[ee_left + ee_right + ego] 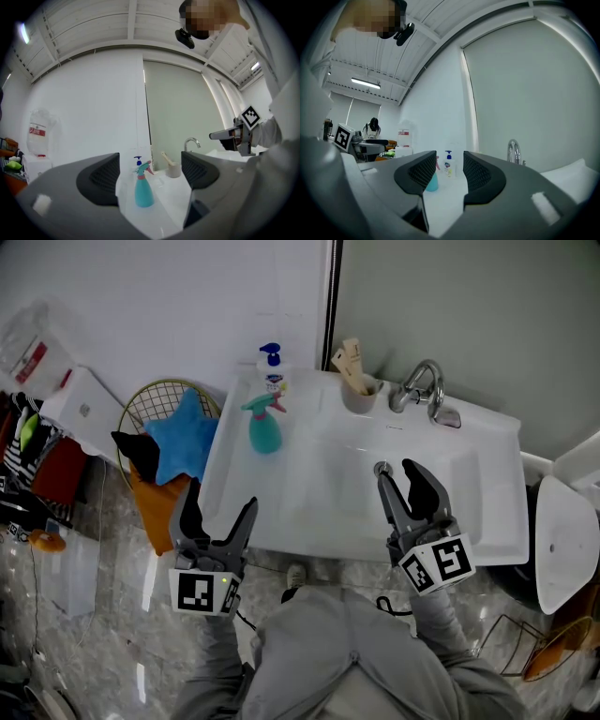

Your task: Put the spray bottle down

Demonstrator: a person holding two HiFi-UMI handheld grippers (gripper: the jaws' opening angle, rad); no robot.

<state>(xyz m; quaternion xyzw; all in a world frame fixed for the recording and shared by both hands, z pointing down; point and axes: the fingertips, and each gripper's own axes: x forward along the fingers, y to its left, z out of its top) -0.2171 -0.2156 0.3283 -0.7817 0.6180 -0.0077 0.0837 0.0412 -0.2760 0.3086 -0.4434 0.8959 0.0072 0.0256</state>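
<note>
The teal spray bottle (264, 426) with a pink trigger stands upright on the left ledge of the white sink (487, 512). It shows between the jaws in the left gripper view (143, 186) and partly behind the left jaw in the right gripper view (431, 182). My left gripper (219, 507) hangs open and empty at the sink's front left edge, well short of the bottle. Over the basin's front right, my right gripper (401, 476) is open with nothing in it.
A white pump soap bottle (272, 367) stands just behind the spray bottle. A cup with wooden utensils (357, 386) and a chrome tap (422, 386) sit at the sink's back. A wire basket (155, 399) with blue and orange cloths lies left of the sink.
</note>
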